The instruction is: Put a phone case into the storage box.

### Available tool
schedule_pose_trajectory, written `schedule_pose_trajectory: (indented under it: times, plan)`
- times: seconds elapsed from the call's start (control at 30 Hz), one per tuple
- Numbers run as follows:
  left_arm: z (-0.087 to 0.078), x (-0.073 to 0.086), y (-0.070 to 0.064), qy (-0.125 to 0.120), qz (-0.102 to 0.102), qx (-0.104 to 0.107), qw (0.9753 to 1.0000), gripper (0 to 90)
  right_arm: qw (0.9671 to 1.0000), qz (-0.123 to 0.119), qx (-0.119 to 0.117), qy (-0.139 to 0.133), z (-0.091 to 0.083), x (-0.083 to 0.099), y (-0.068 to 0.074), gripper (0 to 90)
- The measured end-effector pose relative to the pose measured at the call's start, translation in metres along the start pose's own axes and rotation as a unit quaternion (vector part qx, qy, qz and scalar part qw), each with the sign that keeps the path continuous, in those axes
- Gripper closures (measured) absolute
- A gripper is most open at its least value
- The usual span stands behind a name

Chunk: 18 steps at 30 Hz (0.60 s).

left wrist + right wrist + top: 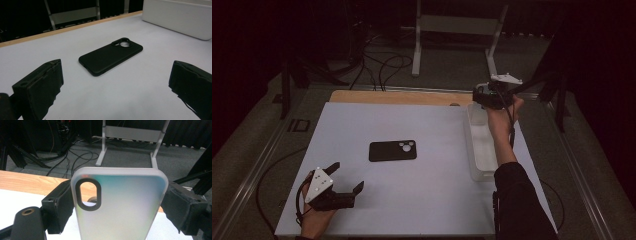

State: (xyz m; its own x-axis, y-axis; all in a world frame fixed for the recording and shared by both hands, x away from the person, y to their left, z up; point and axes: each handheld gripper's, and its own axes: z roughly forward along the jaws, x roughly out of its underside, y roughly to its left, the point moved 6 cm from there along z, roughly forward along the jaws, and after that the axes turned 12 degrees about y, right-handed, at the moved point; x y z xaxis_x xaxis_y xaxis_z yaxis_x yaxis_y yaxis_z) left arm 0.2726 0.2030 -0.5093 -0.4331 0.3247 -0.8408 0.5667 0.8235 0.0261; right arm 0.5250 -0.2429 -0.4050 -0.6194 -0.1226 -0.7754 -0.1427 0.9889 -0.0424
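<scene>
The right hand-held gripper (117,205) is pinching a frosted phone case (117,205) upright above the bin (477,150); the left hand-held gripper (346,177) is resting spread, facing the black case (111,56) on the counter (412,200)

Left gripper (346,177) rests low at the near left, fingers (41,86) spread wide apart. Right gripper (480,96), on an outstretched forearm, is raised at far right, fingers (60,205) clamped.

I see a dim lab: loose cables (382,67) on grey carpet, a metal stand (457,30), and my white-topped table (422,200).
</scene>
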Motion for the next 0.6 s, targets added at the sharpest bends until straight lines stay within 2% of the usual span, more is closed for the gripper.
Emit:
schedule_pose_trajectory:
  times: [0.6]
  plan:
    - [0.000, 0.000, 0.000, 0.000, 0.000, 0.000, 1.0000, 0.0, 0.9995, 0.015, -0.001, 0.029, 0.026, 0.019, -0.002, 16.6]
